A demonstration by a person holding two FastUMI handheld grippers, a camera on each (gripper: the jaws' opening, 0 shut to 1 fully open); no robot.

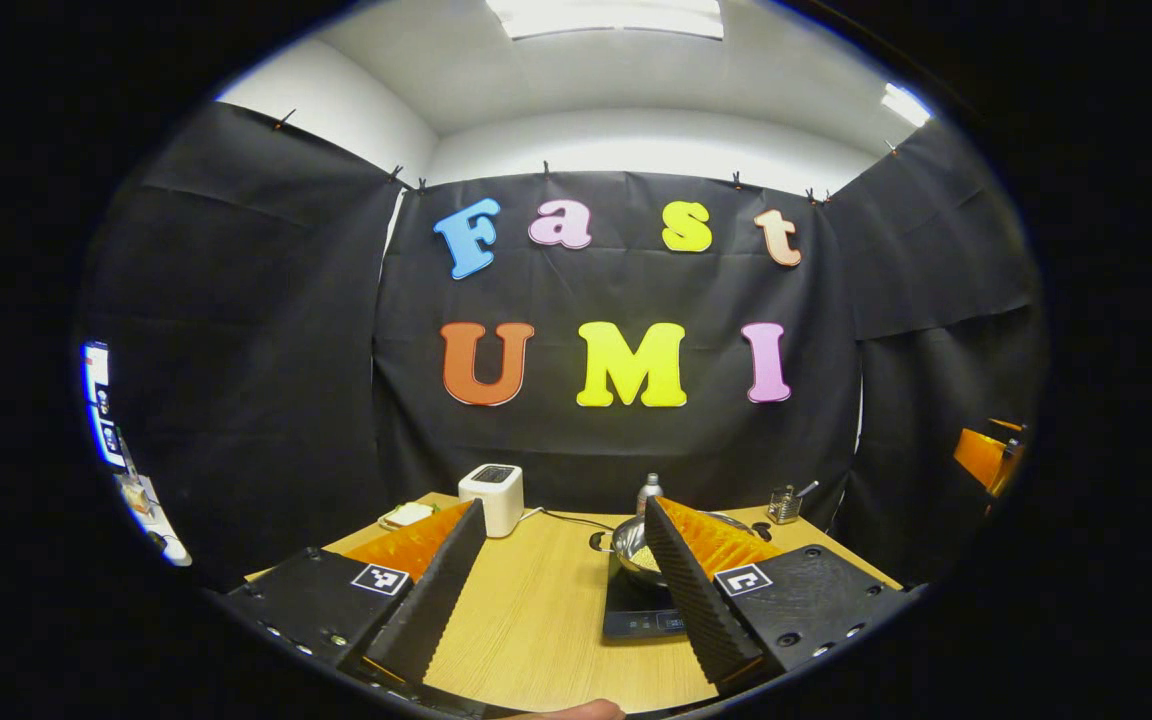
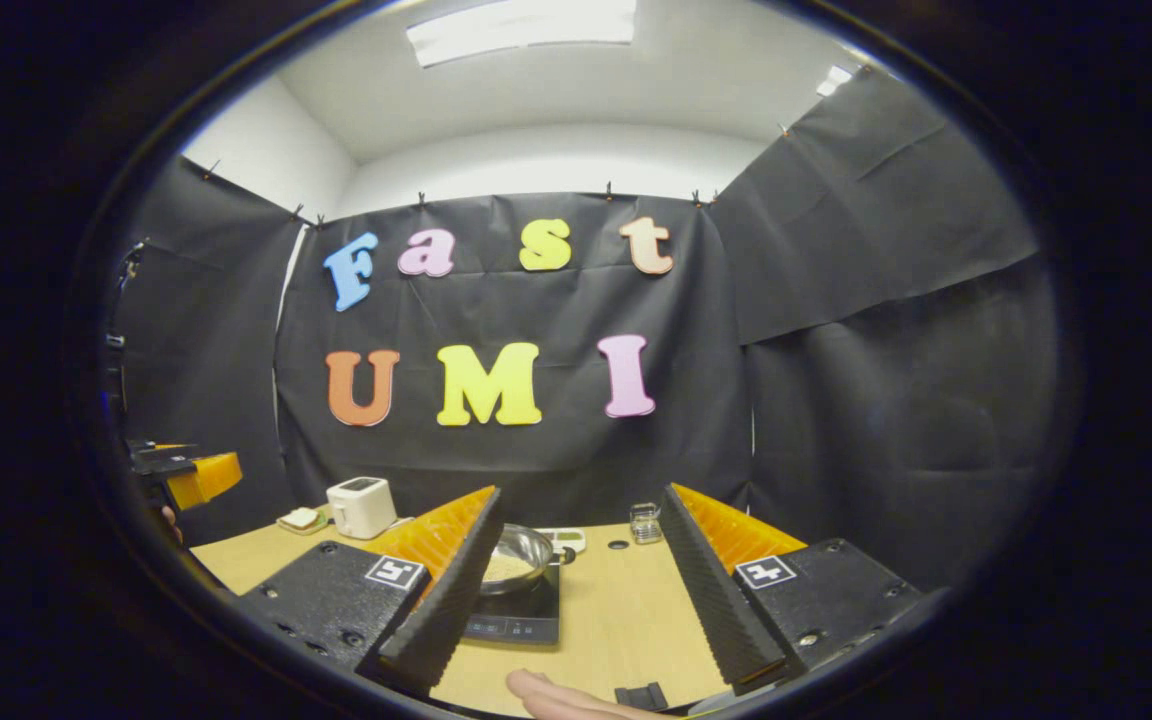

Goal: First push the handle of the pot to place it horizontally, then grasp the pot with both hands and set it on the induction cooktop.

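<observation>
Pot (image 1: 636,552) sits on the induction cooktop (image 1: 641,612), approx mid-bench (image 1: 536,620), w/ pale grains inside. Left gripper (image 1: 564,585) fingers wide apart, holding nothing, short of the cooktop. Right gripper (image 2: 576,590) same: wide open, empty, cooktop (image 2: 521,612) and pot (image 2: 516,558) just past its left finger. White toaster (image 1: 492,497) behind-left of cooktop.
</observation>
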